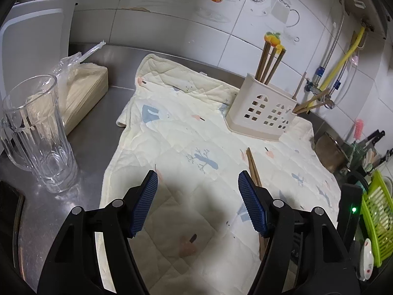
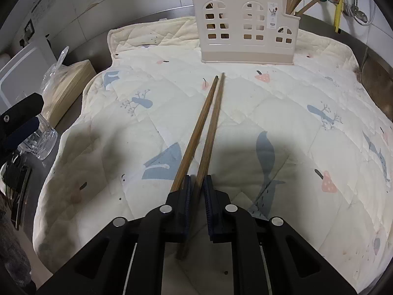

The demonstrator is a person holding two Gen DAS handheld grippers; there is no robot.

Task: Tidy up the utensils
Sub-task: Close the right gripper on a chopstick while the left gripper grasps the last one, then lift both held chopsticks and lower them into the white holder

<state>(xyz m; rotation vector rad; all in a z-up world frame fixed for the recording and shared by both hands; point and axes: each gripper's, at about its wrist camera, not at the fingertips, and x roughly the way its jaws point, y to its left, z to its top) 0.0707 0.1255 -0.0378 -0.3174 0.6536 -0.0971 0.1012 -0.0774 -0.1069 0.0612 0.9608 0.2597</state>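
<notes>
Right wrist view: right tongs (image 2: 197, 184) clench two chopsticks (image 2: 208, 115); left tongs (image 1: 197, 191) gape empty.

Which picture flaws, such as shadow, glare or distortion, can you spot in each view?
Left wrist: dark corners, bent wall tiles, a shadow on the quilted cloth, glare on the glass mug. Right wrist: curved edges, a shadow across the cloth around the held chopsticks.

Cream quilted cloth (image 2: 245, 113) with blue whales, brown chopsticks (image 2: 203, 127), beige holder (image 2: 245, 27)
</notes>
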